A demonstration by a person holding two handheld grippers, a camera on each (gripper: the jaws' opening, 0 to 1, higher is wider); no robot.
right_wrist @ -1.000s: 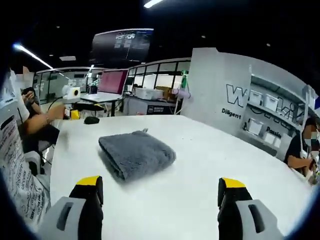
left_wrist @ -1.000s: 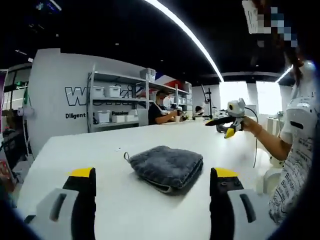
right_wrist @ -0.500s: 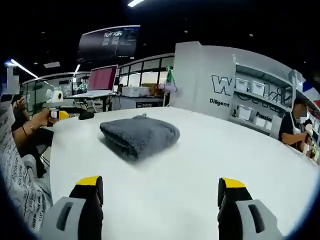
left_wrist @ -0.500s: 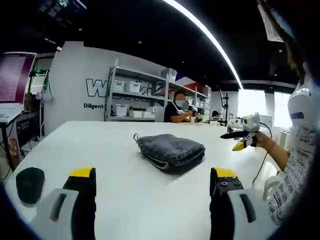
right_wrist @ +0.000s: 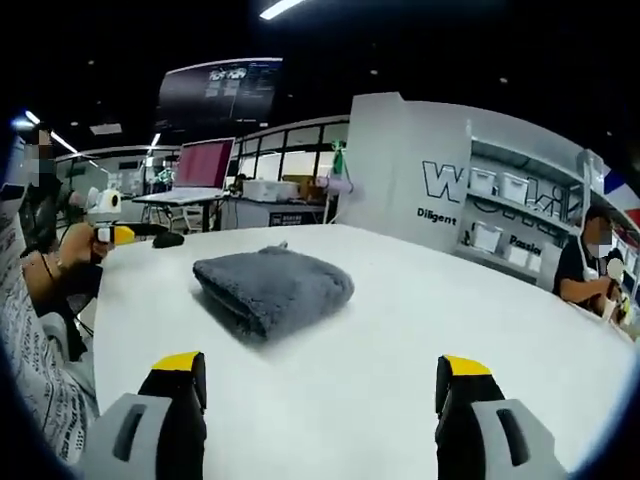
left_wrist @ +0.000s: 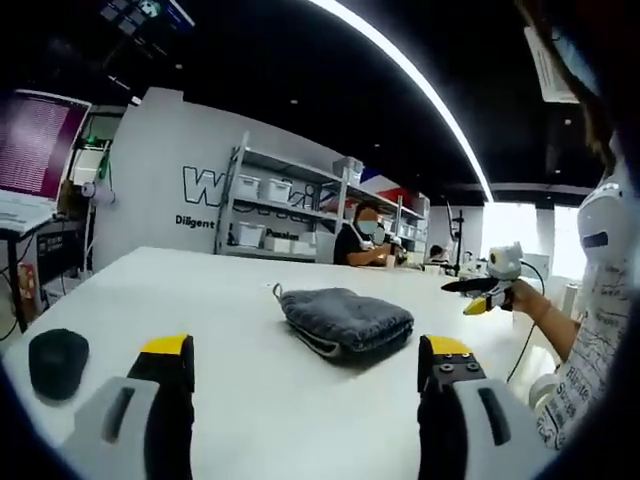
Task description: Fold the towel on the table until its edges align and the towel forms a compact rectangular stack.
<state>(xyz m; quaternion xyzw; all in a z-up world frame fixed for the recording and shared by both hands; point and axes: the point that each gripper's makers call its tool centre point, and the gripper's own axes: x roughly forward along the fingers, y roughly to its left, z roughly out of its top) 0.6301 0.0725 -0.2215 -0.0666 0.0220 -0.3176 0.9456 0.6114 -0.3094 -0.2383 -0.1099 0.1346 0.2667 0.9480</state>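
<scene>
A broad white table (left_wrist: 200,300) (right_wrist: 420,330) runs across both views, its top bare apart from a few things. Behind it stands a pale wall with dark lettering (left_wrist: 205,190) (right_wrist: 445,185), and beside that a metal shelving unit (left_wrist: 290,210) (right_wrist: 510,215) that carries white storage bins (left_wrist: 262,188) (right_wrist: 485,182) (what is inside them cannot be told from here). A person (left_wrist: 362,235) (right_wrist: 590,270) sits at the far side near the shelves. A long ceiling light strip (left_wrist: 410,75) crosses the dark ceiling in the left gripper view, and a laptop with a pink screen (right_wrist: 203,165) sits on a desk behind the table in the right gripper view.

The grey towel (left_wrist: 345,318) (right_wrist: 272,290) lies folded into a thick compact stack near the middle of the table, with a small loop at one corner. A black mouse (left_wrist: 57,362) (right_wrist: 168,239) rests on the table well apart from it.

The left gripper (left_wrist: 305,400) has its yellow-tipped jaws spread wide, nothing between them, held short of the towel and not touching it. It also appears at the left of the right gripper view, in the person's hand (right_wrist: 75,240). The right gripper (right_wrist: 320,405) likewise stands wide apart and empty, short of the towel; in the left gripper view it shows at the right, off the table's edge, held in a hand (left_wrist: 522,292).
</scene>
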